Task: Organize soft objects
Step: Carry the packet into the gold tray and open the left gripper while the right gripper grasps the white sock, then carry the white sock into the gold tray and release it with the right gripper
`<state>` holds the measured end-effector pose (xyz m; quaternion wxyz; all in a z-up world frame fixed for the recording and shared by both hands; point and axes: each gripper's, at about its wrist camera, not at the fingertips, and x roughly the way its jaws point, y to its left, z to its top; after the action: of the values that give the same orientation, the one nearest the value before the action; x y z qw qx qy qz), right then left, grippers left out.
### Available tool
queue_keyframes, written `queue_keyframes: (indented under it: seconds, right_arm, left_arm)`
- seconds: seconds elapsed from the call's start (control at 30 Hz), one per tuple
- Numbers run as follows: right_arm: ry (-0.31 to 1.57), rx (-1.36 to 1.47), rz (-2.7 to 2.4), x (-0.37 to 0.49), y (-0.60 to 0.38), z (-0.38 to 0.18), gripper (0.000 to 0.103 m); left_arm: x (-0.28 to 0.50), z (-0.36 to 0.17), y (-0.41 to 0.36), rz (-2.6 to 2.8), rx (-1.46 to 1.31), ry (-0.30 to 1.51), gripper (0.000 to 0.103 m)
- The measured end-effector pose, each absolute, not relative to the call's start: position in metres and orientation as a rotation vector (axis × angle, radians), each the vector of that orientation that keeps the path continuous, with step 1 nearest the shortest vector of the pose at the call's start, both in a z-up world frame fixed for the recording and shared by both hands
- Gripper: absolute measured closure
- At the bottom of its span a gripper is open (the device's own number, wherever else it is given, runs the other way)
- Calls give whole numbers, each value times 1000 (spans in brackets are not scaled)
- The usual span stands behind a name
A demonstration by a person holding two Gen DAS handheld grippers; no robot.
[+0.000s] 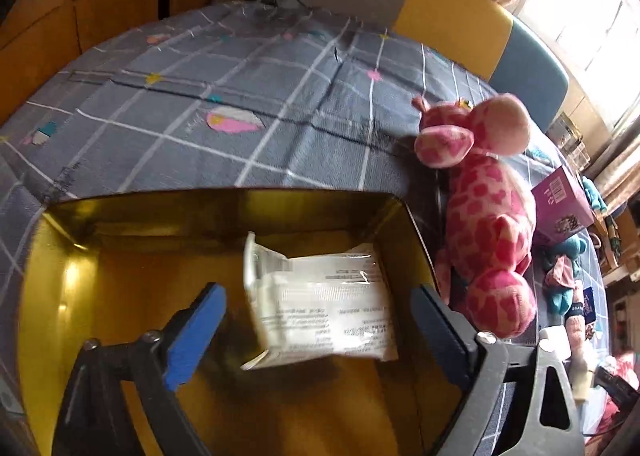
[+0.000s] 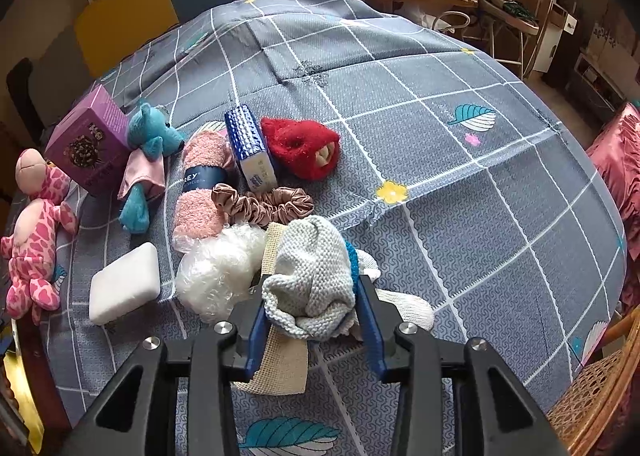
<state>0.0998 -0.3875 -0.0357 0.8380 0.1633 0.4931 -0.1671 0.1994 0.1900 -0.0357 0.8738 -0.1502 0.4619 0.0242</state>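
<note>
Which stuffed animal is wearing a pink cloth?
The blue stuffed animal, beside the purple box. The spotted pink giraffe wears nothing.

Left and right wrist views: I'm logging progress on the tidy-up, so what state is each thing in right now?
Left tongs: open, over the box.
White packet: loose between the tongs, inside the yellow box.
Right tongs: shut on knit cloth.
Pink giraffe: lying on the bed.
Scrunchie: on the bed, untouched.
White sponge: flat on the bed.
</note>
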Motion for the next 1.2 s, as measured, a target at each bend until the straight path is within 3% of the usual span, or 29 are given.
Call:
queue_keyframes:
  seconds: [0.5, 1.2]
  right_arm:
    - [886, 226, -282, 79, -347, -5, 66]
    - [828, 78, 270, 73, -152, 27, 66]
  left_arm:
    - [63, 15, 167, 97, -160, 754, 0]
    - [33, 5, 160, 98, -165, 771, 0]
